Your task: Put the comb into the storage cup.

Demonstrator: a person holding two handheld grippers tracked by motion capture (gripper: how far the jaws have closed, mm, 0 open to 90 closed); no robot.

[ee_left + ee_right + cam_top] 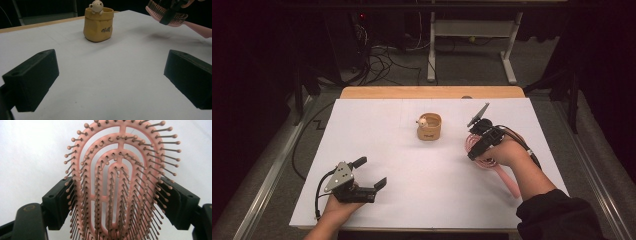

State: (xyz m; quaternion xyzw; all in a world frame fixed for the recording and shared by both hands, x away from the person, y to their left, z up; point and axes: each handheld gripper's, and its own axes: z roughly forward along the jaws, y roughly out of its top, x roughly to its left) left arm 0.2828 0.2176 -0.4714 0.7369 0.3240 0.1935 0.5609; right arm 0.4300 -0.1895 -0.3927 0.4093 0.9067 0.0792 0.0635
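High view is showing a white sheet (412, 170) covering a wooden table (432, 92), with grey floor and cables lying around it in a dark room. Left gripper (371, 172) is resting near the sheet's near-left edge, its jaws standing wide apart with nothing between them. A yellow cup (429, 127) is sitting mid-sheet, bare sheet spreading around it. Right gripper (473, 142) is clamping a pink hairbrush (504, 175) by its head, near the right edge.
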